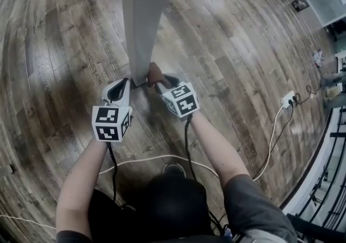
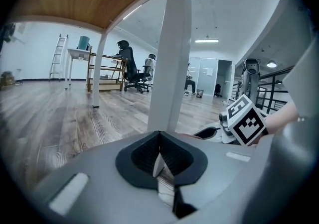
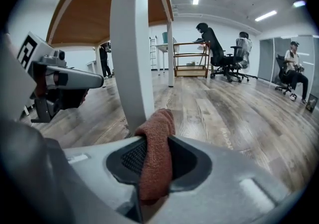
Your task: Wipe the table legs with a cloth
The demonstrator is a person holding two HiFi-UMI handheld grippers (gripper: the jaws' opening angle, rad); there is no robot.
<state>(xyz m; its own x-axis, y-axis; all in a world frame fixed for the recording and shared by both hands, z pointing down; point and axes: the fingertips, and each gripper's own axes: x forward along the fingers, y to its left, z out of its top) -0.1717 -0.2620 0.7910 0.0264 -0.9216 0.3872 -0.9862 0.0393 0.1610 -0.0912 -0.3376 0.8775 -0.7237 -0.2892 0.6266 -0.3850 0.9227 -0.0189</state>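
Observation:
A white table leg (image 1: 141, 20) comes down to the wooden floor between my two grippers. My right gripper (image 1: 162, 81) is shut on a rust-brown cloth (image 1: 154, 73), which sits against the foot of the leg on its right side. In the right gripper view the cloth (image 3: 157, 153) bulges out of the closed jaws, close to the leg (image 3: 130, 58). My left gripper (image 1: 121, 93) is low on the leg's left side, shut with nothing between its pads. In the left gripper view the leg (image 2: 172, 58) rises just beyond the jaws.
A white power strip (image 1: 287, 99) and its cable lie on the floor to the right. A second table leg (image 2: 98, 68) stands further off. Office chairs (image 3: 219, 54) and a seated person (image 3: 294, 66) are across the room. A dark rack (image 1: 330, 171) lines the right edge.

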